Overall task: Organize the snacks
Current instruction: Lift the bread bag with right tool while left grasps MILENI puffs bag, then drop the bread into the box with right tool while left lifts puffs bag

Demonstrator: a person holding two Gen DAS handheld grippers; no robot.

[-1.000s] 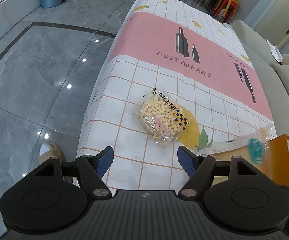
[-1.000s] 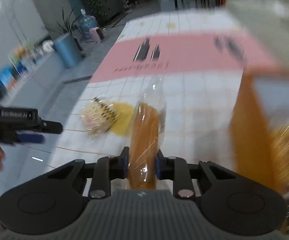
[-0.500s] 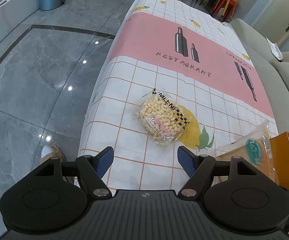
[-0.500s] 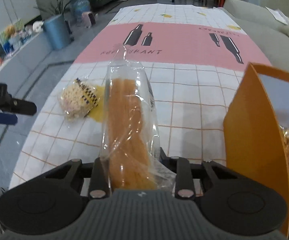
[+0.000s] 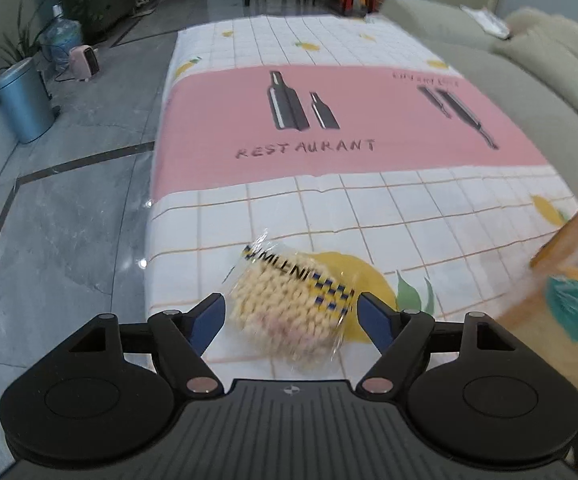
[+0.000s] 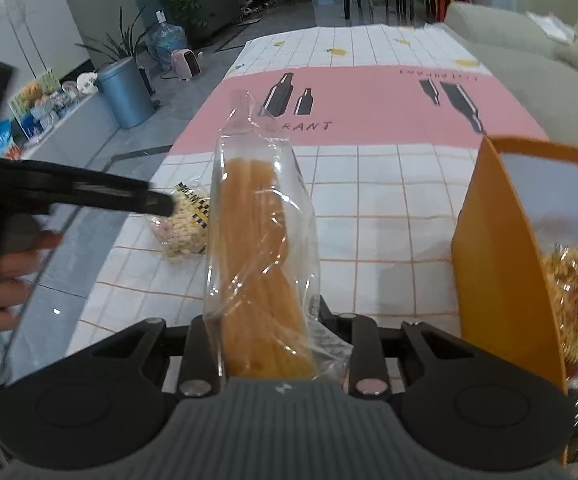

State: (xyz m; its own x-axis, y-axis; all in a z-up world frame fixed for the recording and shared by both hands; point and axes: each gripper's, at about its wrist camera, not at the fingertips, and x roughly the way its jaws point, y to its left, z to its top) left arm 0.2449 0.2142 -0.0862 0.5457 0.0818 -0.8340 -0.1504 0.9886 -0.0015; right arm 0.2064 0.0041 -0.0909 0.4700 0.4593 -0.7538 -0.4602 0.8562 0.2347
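Clear-wrapped pack of orange sticks (image 6: 263,264) is clamped by right gripper (image 6: 267,332) beside orange box (image 6: 497,256). Puffed-snack bag (image 5: 293,308), on tablecloth (image 5: 389,216), is straddled by left gripper (image 5: 291,318), jaws opening, no contact.

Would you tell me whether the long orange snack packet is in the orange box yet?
Not yet: the packet, clamped in the right tool, is beside the box.

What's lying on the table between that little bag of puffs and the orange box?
Only bare tablecloth on the surface between the puff bag and orange box; in the right wrist view, the held stick packet hangs above it.
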